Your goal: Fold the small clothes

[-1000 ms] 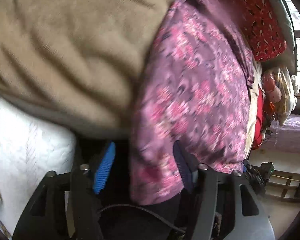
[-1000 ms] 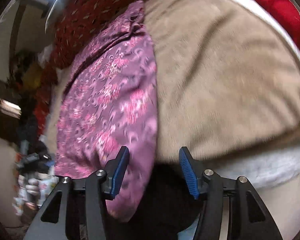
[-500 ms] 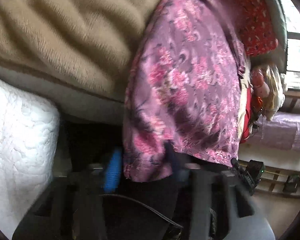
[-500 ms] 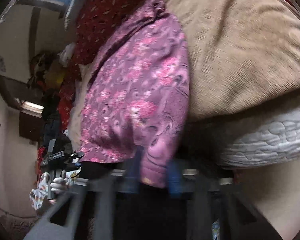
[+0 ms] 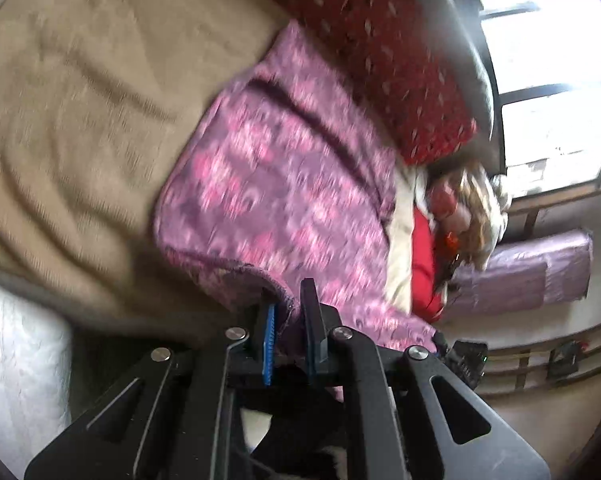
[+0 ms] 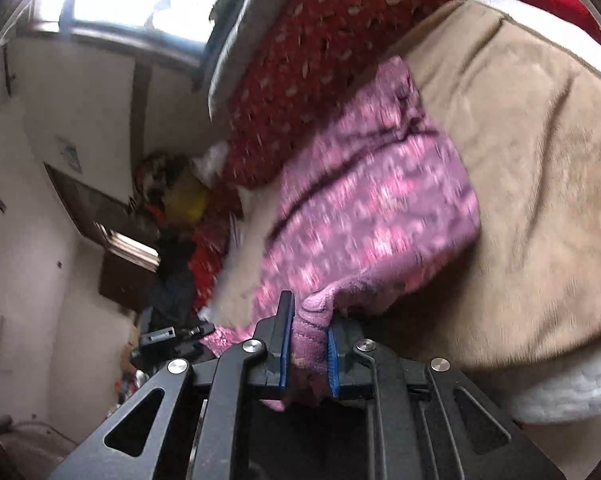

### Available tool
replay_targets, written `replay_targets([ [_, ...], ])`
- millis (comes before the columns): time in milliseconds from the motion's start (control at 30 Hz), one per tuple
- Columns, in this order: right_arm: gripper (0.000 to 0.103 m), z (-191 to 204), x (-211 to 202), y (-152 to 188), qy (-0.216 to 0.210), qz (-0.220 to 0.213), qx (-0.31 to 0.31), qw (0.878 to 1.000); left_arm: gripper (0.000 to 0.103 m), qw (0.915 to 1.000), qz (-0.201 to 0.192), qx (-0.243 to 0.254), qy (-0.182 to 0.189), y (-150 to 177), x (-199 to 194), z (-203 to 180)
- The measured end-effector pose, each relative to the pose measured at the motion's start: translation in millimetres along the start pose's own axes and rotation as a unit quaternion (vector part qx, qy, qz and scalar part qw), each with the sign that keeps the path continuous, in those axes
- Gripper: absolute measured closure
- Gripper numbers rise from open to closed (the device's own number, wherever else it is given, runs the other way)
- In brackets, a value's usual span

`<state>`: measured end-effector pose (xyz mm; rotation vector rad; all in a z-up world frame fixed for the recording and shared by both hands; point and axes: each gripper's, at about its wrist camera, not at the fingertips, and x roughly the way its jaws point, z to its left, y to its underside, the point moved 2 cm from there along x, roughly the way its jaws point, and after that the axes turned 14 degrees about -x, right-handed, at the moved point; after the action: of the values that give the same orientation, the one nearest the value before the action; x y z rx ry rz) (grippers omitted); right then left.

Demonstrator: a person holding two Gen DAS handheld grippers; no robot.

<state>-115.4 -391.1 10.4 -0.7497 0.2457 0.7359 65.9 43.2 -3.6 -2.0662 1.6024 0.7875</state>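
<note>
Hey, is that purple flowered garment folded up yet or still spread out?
Still spread out: the purple flowered garment lies open across the tan blanket, with the left claw and right claw each pinching a near corner.

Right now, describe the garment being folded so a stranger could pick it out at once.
Start at the wide tan blanket spread over the bed. On it, below the dark red patterned cushion, lies the purple garment, its near edge pinched by the left gripper and right gripper. Only it has pink flowers on purple.

Tan fleece blanket [image 5: 84,92] spread over a white quilted mattress [image 6: 572,380]. Red patterned cushion [image 5: 380,40] propped behind, right under a bright window [image 5: 548,60]. Lilac wrapped bundle [image 5: 528,276] off by the floor.
</note>
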Motion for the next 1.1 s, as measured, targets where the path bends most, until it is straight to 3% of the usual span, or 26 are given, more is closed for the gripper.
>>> replay_targets([
  [233,0.089,-20.4,15.5,-57.3,0.003,-0.035,0.01,0.999,0.094,0.999,-0.041,-0.017,0.001,-54.7,11.8,-35.7],
  [667,0.089,-87.4,105.9,-185.9,0.01,-0.086,0.047,0.995,0.094,0.994,-0.099,-0.046,-0.006,-187.6,70.6,-75.9],
  [1000,0.089,-173.8,188.2,-262.7,0.06,-0.096,0.096,0.989,0.095,0.9906,-0.114,-0.043,-0.063,-295.5,163.8,-110.4],
  [1100,0.088,-196.6,205.6,-266.2,0.085,-0.085,0.11,0.987,0.095,0.9863,-0.112,-0.03,-0.117,-311.6,196.7,-108.0],
])
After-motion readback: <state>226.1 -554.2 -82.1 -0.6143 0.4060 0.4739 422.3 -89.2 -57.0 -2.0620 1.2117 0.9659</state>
